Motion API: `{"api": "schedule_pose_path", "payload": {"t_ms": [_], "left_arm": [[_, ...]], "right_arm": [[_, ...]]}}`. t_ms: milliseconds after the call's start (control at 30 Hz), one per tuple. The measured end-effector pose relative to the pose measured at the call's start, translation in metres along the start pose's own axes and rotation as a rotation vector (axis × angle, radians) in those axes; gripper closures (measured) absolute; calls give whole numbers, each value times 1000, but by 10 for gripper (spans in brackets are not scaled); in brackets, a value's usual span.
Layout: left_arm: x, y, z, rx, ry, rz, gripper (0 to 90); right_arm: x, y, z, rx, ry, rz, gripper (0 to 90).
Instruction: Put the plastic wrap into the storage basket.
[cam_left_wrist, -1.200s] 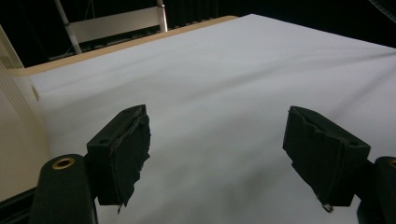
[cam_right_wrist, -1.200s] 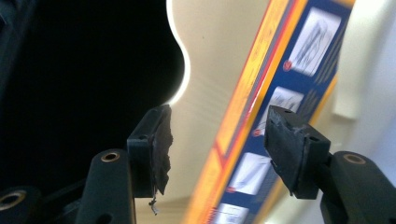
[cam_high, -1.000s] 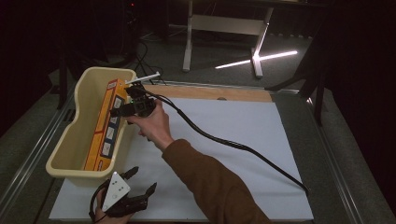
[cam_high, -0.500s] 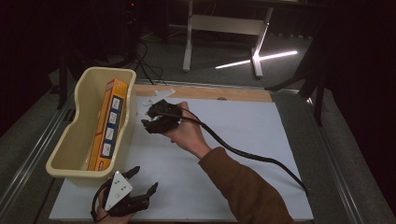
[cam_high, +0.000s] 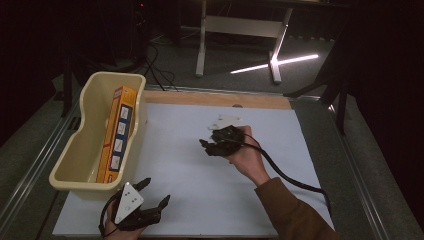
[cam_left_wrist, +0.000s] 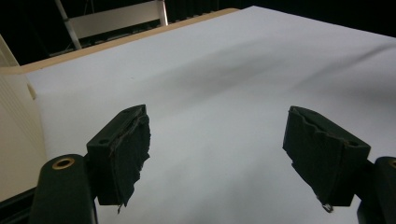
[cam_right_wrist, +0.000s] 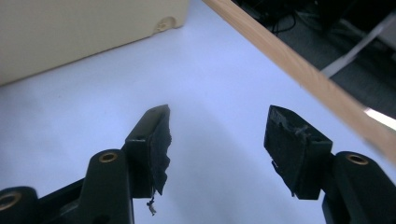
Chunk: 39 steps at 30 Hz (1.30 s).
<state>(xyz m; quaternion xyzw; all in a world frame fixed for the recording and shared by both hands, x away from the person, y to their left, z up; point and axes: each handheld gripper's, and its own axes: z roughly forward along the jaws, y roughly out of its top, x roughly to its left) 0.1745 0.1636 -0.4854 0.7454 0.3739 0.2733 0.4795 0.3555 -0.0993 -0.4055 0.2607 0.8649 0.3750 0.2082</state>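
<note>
Sitting empty, right gripper (cam_high: 209, 147) jaws apart and just been opening; box (cam_high: 116, 135) lies lengthwise in tub (cam_high: 98, 92), well left. Left gripper (cam_high: 155, 195) nearer tub, jaws apart too.

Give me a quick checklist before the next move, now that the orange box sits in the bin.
1. Orange cardboard box inside the cream plastic bin: ok, on edge against the right wall.
2. Right tool empty: ok, jaws have just been opening, nothing between them.
3. Left tool empty: ok, jaws wide apart above the white sheet.
4. Right tool away from the bin: ok.
5. Black cable snagged: cannot tell.
</note>
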Motion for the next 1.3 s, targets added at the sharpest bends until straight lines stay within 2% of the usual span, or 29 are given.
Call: {"api": "schedule_pose_path", "payload": {"t_ms": [100, 200, 233, 267, 333, 500, 567, 600, 633, 767, 800, 900, 933, 1133, 1300], "left_arm": [[0, 0, 0, 6, 0, 3, 228], [0, -1, 1, 10, 1, -2, 228], [0, -1, 1, 11, 2, -2, 228], [1, -1, 1, 12, 3, -3, 228], [1, -1, 1, 13, 4, -5, 228], [1, -1, 2, 13, 1, -13, 228], [1, -1, 3, 16, 1, -16, 228], [1, -1, 4, 20, 1, -15, 228], [1, -1, 4, 25, 1, -12, 228], [1, -1, 6, 26, 4, -19, 228], [1, -1, 6, 31, 7, -16, 228], [1, -1, 6, 29, 11, -19, 229], [2, -1, 7, 36, 16, -24, 228], [0, -1, 9, 44, 16, -18, 228], [1, -2, 11, 54, 16, -22, 229]], "right_arm": [[-12, -23, -11, -20, 8, 57, 371], [-21, -47, -21, -3, -24, 67, 308], [-26, -63, -27, 13, -55, 78, 279], [-26, -63, -27, 13, -55, 78, 279], [-31, -80, -34, 15, -72, 97, 253], [-36, -118, -51, -16, -124, 185, 219], [-37, -140, -60, -47, -135, 247, 213], [-37, -140, -60, -47, -135, 247, 213], [-38, -154, -66, -60, -147, 262, 208], [-38, -165, -72, -64, -155, 281, 205], [-38, -175, -83, -94, -166, 300, 206], [-36, -183, -90, -122, -179, 314, 213], [-32, -190, -95, -139, -185, 329, 228], [-24, -204, -104, -136, -184, 356, 235], [-28, -208, -105, -138, -177, 375, 236]]}}
